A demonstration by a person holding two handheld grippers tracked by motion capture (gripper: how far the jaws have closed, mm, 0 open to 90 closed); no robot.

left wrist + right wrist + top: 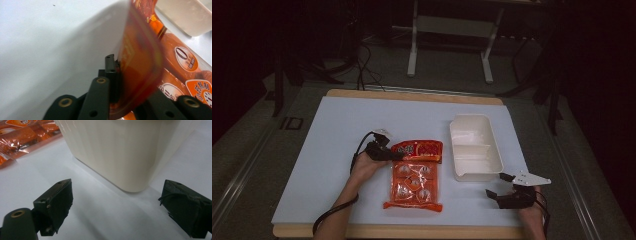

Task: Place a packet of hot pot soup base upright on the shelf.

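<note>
**Snack bag pinched at its top edge**

The bag (414, 176) lies on the mat (337, 145), just left of the tray (474, 147). My left gripper (384, 152) is clamped on its top corner. The right gripper (502, 186) waits, jaws wide, near the tray's corner. Next, I judge, a lift toward the tray.

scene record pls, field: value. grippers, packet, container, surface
left gripper: shut on the orange snack packet's upper left edge; film pinched between the jaws in the left gripper view
right gripper: open, nothing between the jaws, near corner of the container ahead of it
orange snack packet: lying on the mat left of the container, top end lifted where gripped
white container: two compartments, both look empty, upright
white mat: covers the wooden table top
contact: right gripper apart from the container
</note>
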